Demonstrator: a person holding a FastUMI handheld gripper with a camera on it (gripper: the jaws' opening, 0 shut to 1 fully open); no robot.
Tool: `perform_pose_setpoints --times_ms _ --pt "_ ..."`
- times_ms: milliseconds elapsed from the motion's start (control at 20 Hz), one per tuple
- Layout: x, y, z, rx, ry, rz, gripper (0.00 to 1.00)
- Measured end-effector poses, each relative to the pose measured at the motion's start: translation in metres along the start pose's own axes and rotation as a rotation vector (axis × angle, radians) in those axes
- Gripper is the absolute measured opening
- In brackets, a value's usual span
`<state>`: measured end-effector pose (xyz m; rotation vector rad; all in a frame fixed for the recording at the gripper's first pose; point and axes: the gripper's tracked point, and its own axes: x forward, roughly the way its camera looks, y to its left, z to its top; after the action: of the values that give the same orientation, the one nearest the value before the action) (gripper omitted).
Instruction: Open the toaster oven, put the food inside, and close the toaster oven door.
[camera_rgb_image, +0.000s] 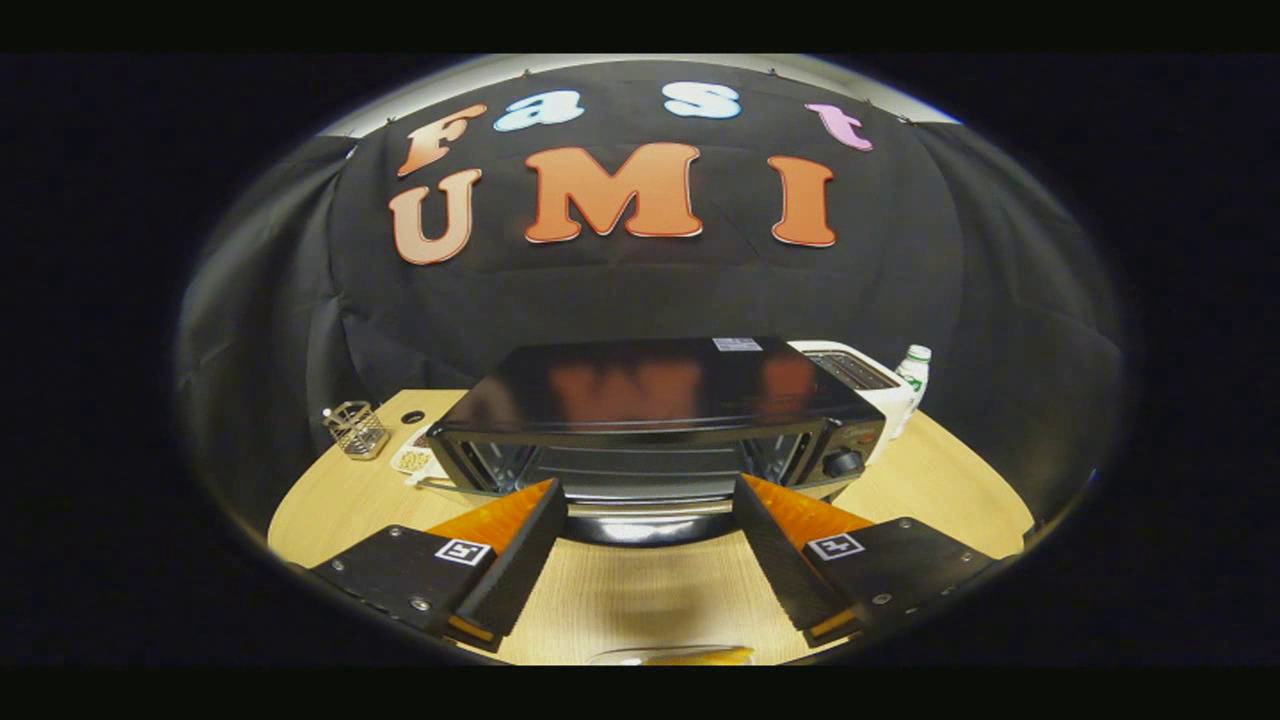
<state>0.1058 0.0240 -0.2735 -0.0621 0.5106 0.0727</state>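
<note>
Black and glossy, the oven (655, 420) sits mid-table (930, 470), its door (640, 515) dropped open just ahead of the gripper (650, 500). The fingers (520, 550) are spread wide and hold nothing. A sticker (737, 344) on the oven's top is too small to read. The food (700, 656) lies on the table below the fingers. A toaster (860, 375) and a bottle (912, 375) stand behind the oven.

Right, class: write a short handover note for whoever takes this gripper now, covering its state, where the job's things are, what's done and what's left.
Gripper: open, holding nothing, fingers spread just ahead of the toaster oven on the wooden table.
Oven door: appears folded down towards the fingers, so opening looks done.
Food: a yellowish item in a clear dish, near side of the table, behind the fingertips.
Left: pick up the food, place it inside, close the door.
</note>
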Motion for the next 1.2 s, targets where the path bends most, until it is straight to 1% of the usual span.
perform_pose_setpoints --times_ms 250,600,850,1100,1200 --pt "-0.017 -0.001 -0.027 0.0 0.015 -0.001 0.99" --pt "-0.039 -0.004 -0.086 0.004 0.079 -0.001 0.99" --pt "-0.04 -0.005 -0.138 0.016 0.178 -0.002 0.99" --pt "-0.036 -0.007 -0.168 0.067 0.238 0.005 0.98" --pt "-0.034 -0.007 -0.175 0.067 0.248 0.004 0.98"
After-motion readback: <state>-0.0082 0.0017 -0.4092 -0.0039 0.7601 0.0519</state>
